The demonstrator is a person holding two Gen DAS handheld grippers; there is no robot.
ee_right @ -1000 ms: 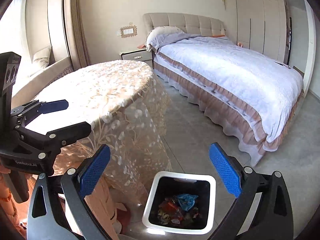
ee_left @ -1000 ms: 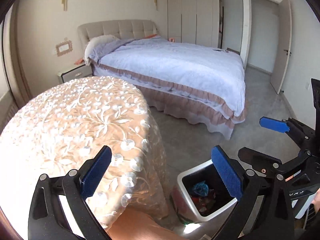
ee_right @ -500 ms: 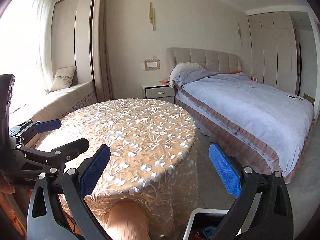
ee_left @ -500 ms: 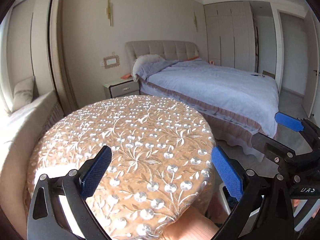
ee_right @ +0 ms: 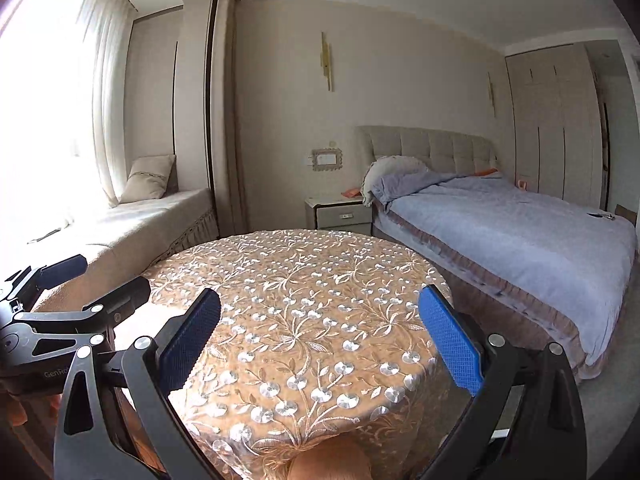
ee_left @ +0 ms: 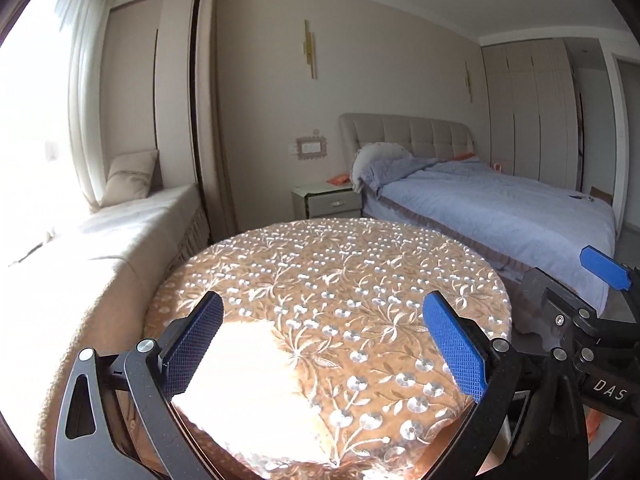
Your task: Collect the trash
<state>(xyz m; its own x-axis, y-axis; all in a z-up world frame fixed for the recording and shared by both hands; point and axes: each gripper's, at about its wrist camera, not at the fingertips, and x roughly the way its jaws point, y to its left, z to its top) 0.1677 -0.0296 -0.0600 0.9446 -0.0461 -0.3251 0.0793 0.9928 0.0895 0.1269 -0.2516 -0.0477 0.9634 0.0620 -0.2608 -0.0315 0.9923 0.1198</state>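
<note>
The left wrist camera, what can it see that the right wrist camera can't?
Only the left wrist view shows the right gripper from the side, at its right edge. Only the right wrist view shows the left gripper at its left edge. Both show the round table with its flowery cloth, the bed, the nightstand and the window seat. Both grippers are open and hold nothing.

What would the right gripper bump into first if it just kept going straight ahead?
Probably the round table: the right gripper, open and empty, points low over its cloth. If it clears the top, the nightstand comes next; depth is unclear.
</note>
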